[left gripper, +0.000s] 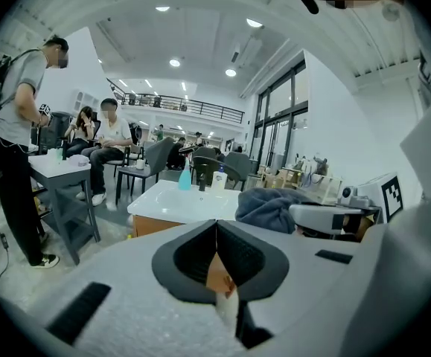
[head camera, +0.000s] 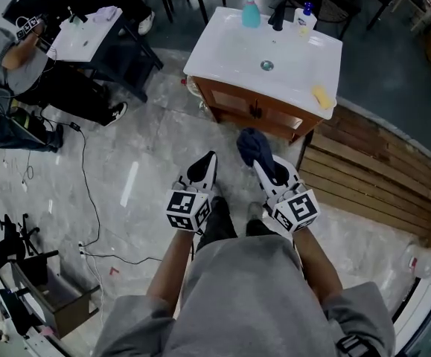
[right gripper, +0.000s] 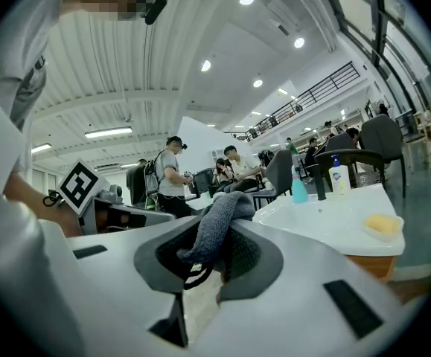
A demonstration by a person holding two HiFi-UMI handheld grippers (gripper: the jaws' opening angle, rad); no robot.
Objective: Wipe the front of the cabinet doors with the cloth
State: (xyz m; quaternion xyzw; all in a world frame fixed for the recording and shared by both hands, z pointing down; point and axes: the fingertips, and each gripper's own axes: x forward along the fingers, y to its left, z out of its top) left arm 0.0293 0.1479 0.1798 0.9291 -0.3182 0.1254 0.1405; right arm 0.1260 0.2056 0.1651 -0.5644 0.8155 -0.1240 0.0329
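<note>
Right gripper [right gripper: 214, 253] jaws pinch the cloth [right gripper: 220, 216]; left gripper [left gripper: 216, 257] jaws are pressed together.

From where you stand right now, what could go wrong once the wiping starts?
The right gripper pinches only a fold of the cloth. Most of it bunches loose past the jaws, so rubbing the cabinet doors might drag it free. The yellow sponge sits near the front corner of the sink above those doors. A bump could perhaps knock it off.
</note>
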